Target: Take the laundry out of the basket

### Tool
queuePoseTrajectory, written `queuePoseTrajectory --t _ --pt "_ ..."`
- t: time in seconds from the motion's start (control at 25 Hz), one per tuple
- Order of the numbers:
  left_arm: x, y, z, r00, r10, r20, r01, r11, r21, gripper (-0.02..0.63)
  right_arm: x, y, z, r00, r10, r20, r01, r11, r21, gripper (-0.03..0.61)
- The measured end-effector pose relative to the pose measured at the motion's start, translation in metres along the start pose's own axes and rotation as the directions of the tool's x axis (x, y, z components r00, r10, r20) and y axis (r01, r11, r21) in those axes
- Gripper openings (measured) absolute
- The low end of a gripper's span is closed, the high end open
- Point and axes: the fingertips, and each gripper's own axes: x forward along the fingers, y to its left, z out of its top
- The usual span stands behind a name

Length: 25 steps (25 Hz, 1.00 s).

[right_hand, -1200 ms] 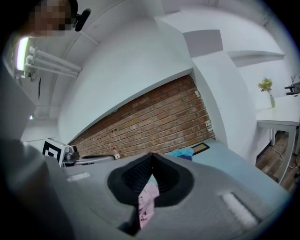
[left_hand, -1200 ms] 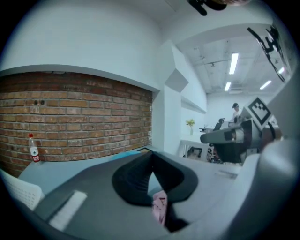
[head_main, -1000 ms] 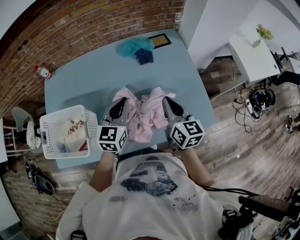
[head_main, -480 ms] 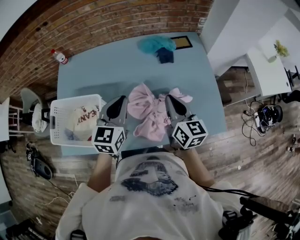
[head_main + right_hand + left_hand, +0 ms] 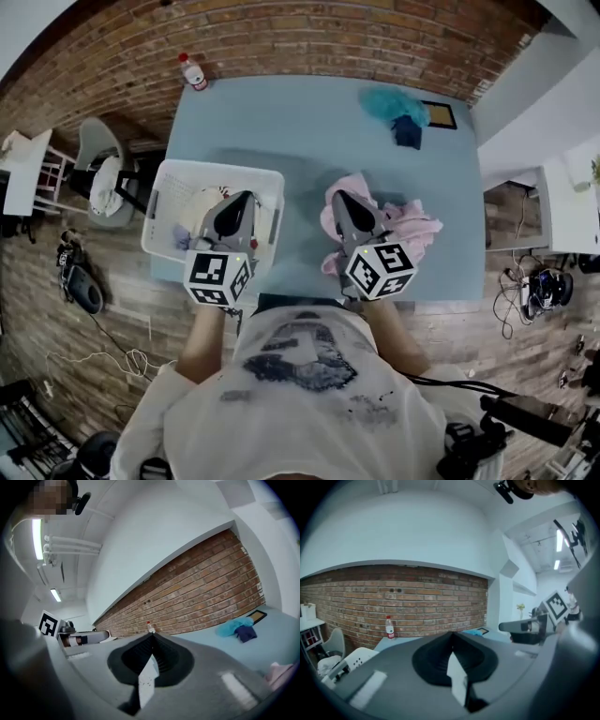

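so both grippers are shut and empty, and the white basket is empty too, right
No, the white basket is not empty: it holds laundry, a whitish garment among it, as the head view shows. The left gripper and right gripper are shut and empty.

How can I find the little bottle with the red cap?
Find the big blue table against the brick wall. At its far left corner stands the bottle, alone. Its red cap and label set it apart from the soft laundry and the white basket.
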Motion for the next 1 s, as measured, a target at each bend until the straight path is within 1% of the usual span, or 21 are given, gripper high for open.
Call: queuePoseTrajectory --t 0.16,0.28,0.56,0.76,0.88,1.0 --pt "-0.025 0.056 -0.005 0.999 0.042 0.000 -0.042 0.999 -0.013 -0.009 0.040 0.047 -0.012 0.999 0.041 -0.024 -0.041 0.999 -0.008 -0.002" --pt "-0.041 0.095 -0.009 0.998 0.060 -0.004 -0.060 0.998 -0.014 -0.009 0.068 0.079 -0.020 0.998 0.058 -0.036 -0.059 0.998 -0.012 -0.002" --pt "-0.069 0.175 -0.030 0.998 0.066 -0.021 -0.067 0.997 -0.024 -0.009 0.122 0.145 -0.042 0.995 0.078 -0.058 -0.079 0.997 -0.020 -0.002" --pt "-0.079 0.217 -0.045 0.999 0.041 -0.032 -0.042 0.999 -0.011 -0.009 0.155 0.178 -0.064 0.993 0.069 -0.093 -0.072 0.997 -0.025 -0.002" --pt "-0.080 0.234 -0.051 0.999 0.005 -0.031 -0.005 1.000 -0.004 -0.009 0.174 0.194 -0.075 0.988 0.086 -0.132 -0.092 0.995 -0.042 -0.002" --pt "-0.078 0.244 -0.057 0.999 -0.027 -0.034 0.026 0.999 -0.018 -0.009 0.189 0.203 -0.083 0.980 0.093 -0.178 -0.108 0.991 -0.077 -0.002"
